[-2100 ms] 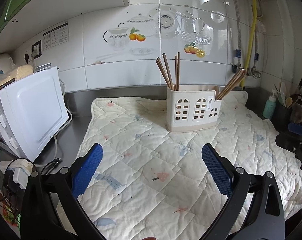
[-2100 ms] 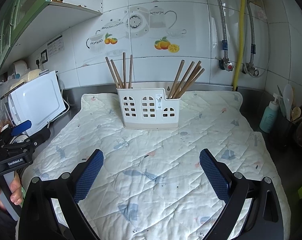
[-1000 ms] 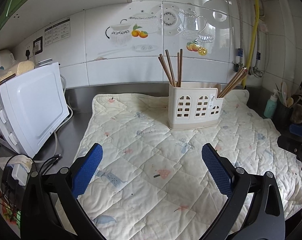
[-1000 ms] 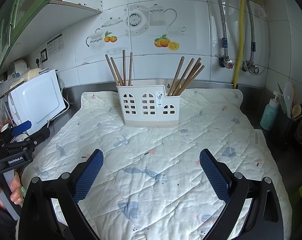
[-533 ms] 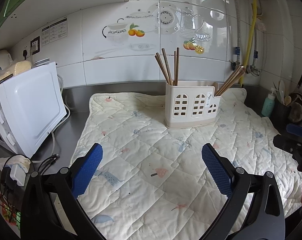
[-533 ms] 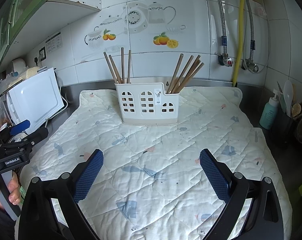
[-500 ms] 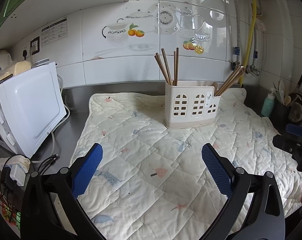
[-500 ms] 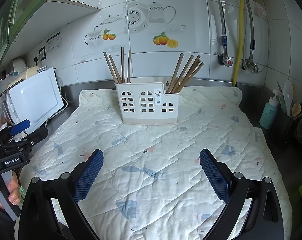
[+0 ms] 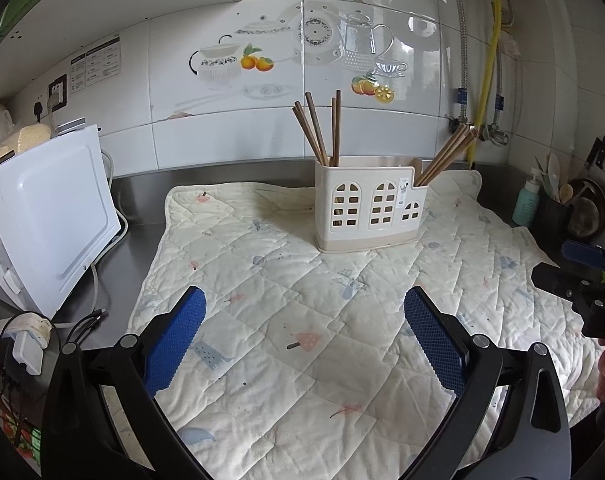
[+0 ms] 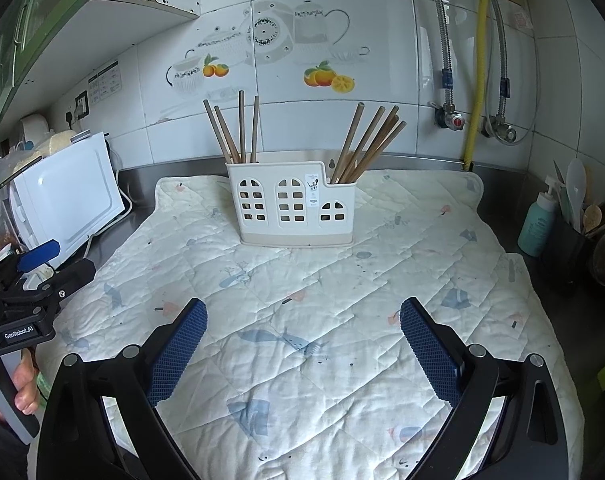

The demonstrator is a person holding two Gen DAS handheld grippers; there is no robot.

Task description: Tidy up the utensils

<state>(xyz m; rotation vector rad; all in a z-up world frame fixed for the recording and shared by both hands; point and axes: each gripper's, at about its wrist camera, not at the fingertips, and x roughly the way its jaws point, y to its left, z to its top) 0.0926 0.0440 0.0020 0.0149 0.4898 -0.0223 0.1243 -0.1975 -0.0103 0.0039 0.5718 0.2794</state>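
A cream plastic utensil holder (image 9: 369, 208) stands on the quilted mat (image 9: 294, 304) near the back; it also shows in the right wrist view (image 10: 292, 208). Brown chopsticks stand in its left compartment (image 10: 238, 130) and lean in its right compartment (image 10: 368, 142). My left gripper (image 9: 304, 314) is open and empty, low over the mat's front. My right gripper (image 10: 302, 322) is open and empty, also over the mat's front. Each gripper shows at the edge of the other's view: the right one (image 9: 582, 268) and the left one (image 10: 34, 272).
A white appliance (image 9: 42, 220) stands left on the steel counter, with cables and a plug (image 9: 22, 344) in front. A teal bottle (image 10: 540, 224) and a dark pot of utensils (image 10: 582, 216) stand at the right. Pipes (image 10: 478, 60) run down the tiled wall.
Both views have shifted only slightly; the holder sits a little farther off than two seconds ago. Both grippers stay open and empty.
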